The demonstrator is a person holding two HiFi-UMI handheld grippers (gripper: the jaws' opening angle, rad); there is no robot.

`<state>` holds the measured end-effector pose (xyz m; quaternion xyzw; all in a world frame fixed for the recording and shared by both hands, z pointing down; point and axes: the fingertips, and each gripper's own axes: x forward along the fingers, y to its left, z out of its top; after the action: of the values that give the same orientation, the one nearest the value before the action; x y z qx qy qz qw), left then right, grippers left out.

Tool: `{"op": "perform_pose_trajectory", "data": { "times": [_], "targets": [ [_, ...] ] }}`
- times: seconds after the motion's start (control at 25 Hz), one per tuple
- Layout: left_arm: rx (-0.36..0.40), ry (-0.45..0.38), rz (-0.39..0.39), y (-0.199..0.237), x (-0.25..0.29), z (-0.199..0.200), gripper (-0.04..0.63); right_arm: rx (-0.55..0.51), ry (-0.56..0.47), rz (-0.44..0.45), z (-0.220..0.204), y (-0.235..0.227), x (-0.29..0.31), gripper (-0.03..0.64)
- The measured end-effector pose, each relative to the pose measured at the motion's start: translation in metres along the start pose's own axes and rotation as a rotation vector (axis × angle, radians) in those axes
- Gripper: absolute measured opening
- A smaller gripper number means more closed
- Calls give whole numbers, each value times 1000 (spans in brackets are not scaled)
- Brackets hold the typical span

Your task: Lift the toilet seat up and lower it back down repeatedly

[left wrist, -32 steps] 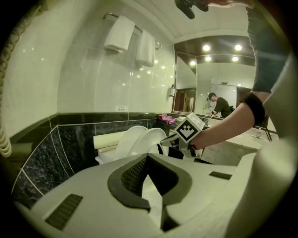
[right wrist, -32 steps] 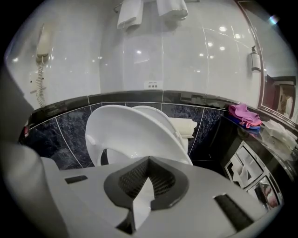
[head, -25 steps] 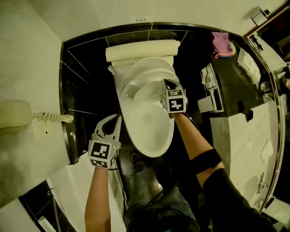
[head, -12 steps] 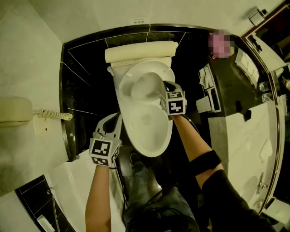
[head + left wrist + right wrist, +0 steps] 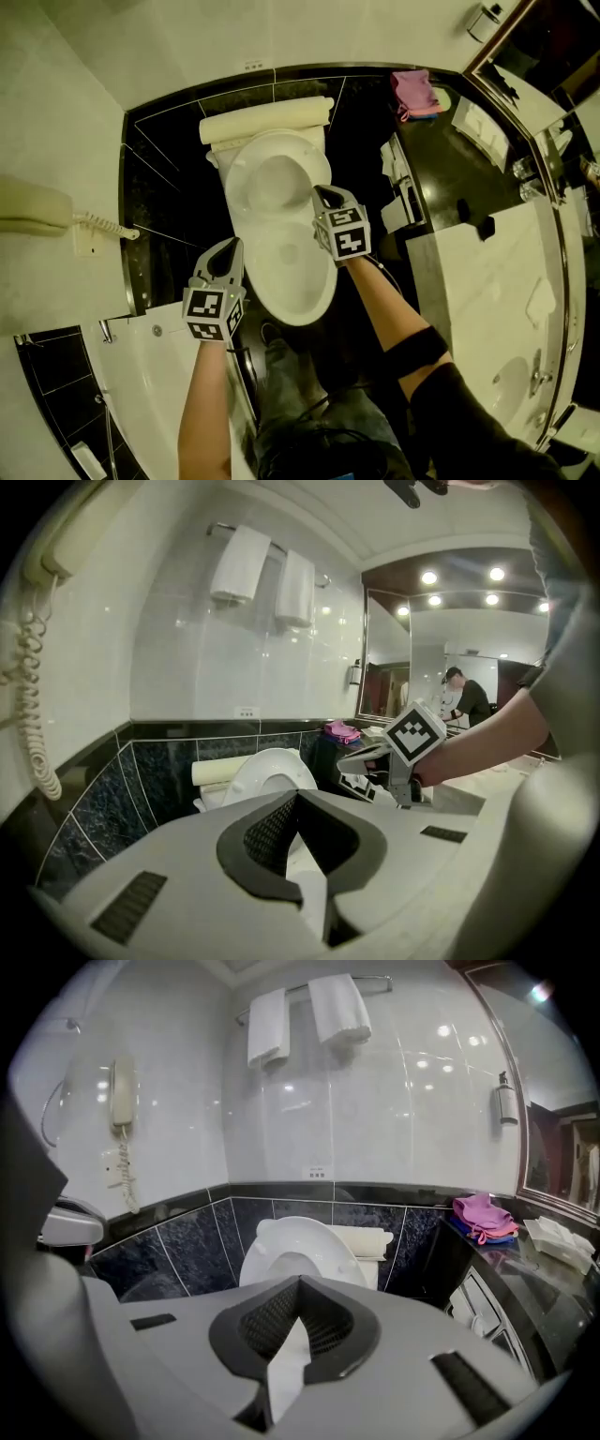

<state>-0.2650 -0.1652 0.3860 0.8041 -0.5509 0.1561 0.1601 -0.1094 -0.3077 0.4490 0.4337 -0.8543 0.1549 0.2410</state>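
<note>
The white toilet seat (image 5: 239,192) stands raised, leaning back toward the tank (image 5: 262,122), above the open bowl (image 5: 295,272). My right gripper (image 5: 322,192) is by the seat's right edge; whether it touches I cannot tell. In the right gripper view its jaws (image 5: 300,1279) are shut with nothing between them, and the seat (image 5: 281,1237) stands just ahead. My left gripper (image 5: 230,246) hovers left of the bowl, shut and empty. The left gripper view (image 5: 298,794) shows the raised seat (image 5: 272,766) ahead and the right gripper (image 5: 375,757) beside it.
A wall phone (image 5: 37,220) with a coiled cord hangs on the left. A dark counter on the right carries a pink cloth (image 5: 412,89) and a tissue box (image 5: 403,192). A white bathtub rim (image 5: 141,375) is at lower left. Towels (image 5: 309,1012) hang above the toilet.
The seat has swung from half raised over the bowl to leaning back near the tank. Both grippers have risen and moved forward, the right one following the seat's edge.
</note>
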Motion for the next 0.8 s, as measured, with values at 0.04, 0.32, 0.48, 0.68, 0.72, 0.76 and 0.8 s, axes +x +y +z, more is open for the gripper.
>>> {"op": "perform_pose_trajectory", "data": {
  "times": [0.04, 0.32, 0.48, 0.68, 0.72, 0.76, 0.8],
  "targets": [
    [1, -1, 7, -7, -5, 4, 0, -2, -5, 17, 1, 4, -13, 17],
    [-25, -22, 69, -57, -57, 27, 0, -30, -63, 148, 7, 40, -117, 17],
    [-39, -26, 97, -89, -95, 34, 0, -42, -96, 210, 6, 64, -183, 17],
    [-34, -32, 125, -135, -143, 34, 0, -65, -105, 250, -15, 85, -257, 17],
    [-33, -33, 127, -145, -151, 33, 0, -66, -105, 257, -19, 88, -271, 17],
    [-33, -34, 128, -155, -160, 31, 0, -70, -105, 262, -25, 90, -284, 17],
    [-32, -34, 129, -166, -169, 29, 0, -75, -104, 267, -31, 92, -297, 16]
  ]
}}
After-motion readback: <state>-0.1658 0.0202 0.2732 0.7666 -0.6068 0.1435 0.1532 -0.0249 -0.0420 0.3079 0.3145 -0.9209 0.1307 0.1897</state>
